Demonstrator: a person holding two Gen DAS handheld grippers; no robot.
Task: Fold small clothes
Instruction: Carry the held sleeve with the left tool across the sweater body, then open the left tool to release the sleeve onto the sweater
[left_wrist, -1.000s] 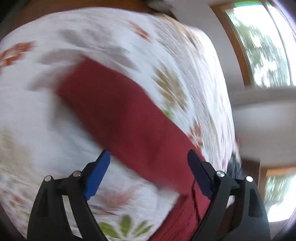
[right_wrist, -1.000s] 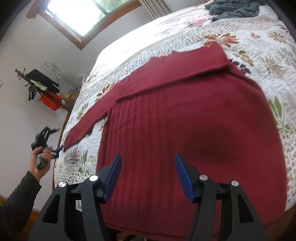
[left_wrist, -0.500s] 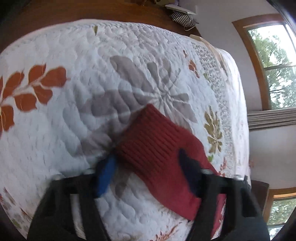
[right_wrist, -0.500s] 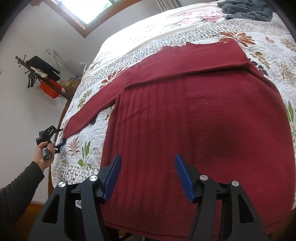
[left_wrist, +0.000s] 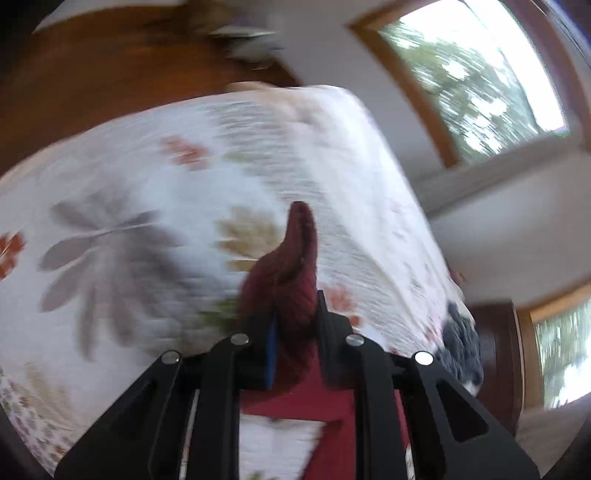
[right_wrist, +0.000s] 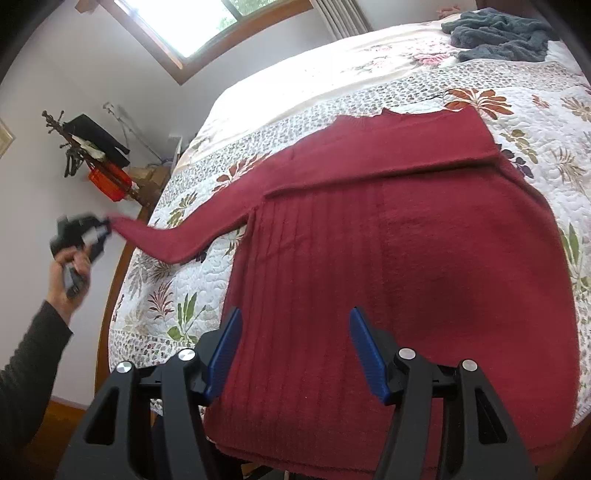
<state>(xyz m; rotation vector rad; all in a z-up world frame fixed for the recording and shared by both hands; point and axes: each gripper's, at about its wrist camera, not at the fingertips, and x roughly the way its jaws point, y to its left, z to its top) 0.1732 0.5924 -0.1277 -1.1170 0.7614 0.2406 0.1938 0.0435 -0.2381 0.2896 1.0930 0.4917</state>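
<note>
A dark red knit sweater (right_wrist: 388, 258) lies flat on the floral quilt (right_wrist: 406, 85). One sleeve is folded across its top edge. The other sleeve (right_wrist: 184, 236) stretches out to the left, its end lifted off the bed. My left gripper (left_wrist: 293, 306) is shut on that sleeve cuff (left_wrist: 291, 273), which bunches up between the blue pads; in the right wrist view the left gripper (right_wrist: 105, 227) sits at the far left in a hand. My right gripper (right_wrist: 295, 347) hovers open over the sweater's lower body, with nothing between its fingers.
A dark grey garment (right_wrist: 498, 35) lies crumpled at the bed's far right corner. A wooden rack (right_wrist: 92, 155) with hung items stands by the wall at left. Windows (left_wrist: 472, 81) are behind the bed, and wooden floor (left_wrist: 92, 81) lies beyond its edge.
My left gripper, open over the sleeve cuff before, has shut on it and lifted it off the quilt. My right gripper has stayed open over the sweater body.
</note>
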